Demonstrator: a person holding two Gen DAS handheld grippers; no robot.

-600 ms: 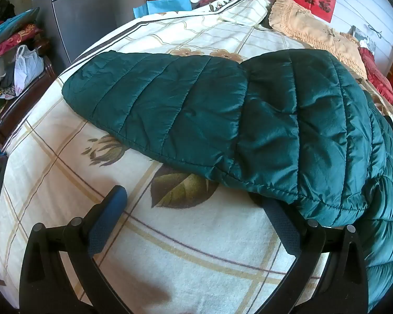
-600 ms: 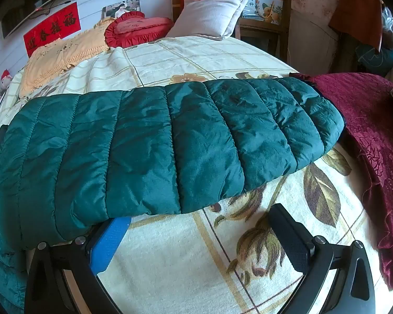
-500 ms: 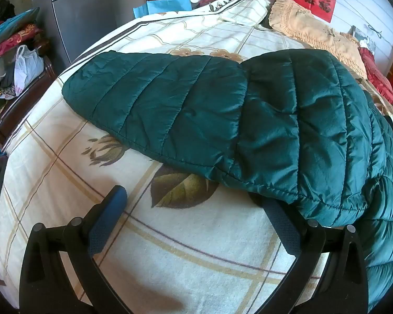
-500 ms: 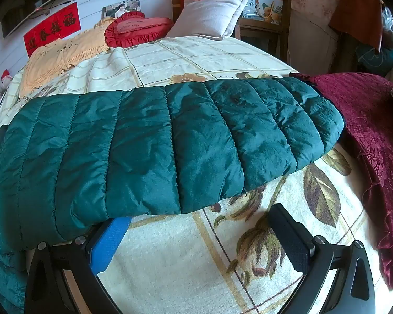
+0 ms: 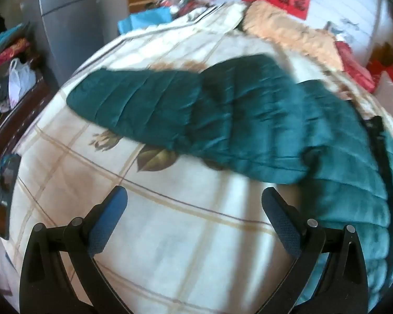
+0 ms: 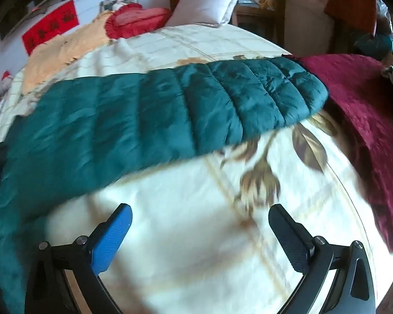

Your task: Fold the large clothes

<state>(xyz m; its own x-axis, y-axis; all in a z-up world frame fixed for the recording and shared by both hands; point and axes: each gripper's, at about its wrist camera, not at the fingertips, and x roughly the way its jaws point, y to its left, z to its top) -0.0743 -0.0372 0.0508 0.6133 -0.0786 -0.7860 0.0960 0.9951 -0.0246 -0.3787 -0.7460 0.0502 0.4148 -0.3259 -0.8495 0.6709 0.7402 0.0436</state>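
1. A green quilted jacket point(image 5: 249, 120) is seen spread across the middle of the left wrist view, one sleeve reaching toward the left of the frame.
2. In the right wrist view the jacket point(image 6: 144, 120) is stretched from lower left to upper right, its sleeve end touching a maroon cloth point(image 6: 366, 110).
3. The jacket is laid on a cream bedspread point(image 5: 170, 235) printed with leaves.
4. The left gripper point(image 5: 194, 206) is held released, jaws spread wide over bare bedspread at the bottom of the frame; nothing is gripped.
5. The right gripper point(image 6: 200, 222) is likewise released and empty, below the jacket's edge.
6. Both views are blurred.
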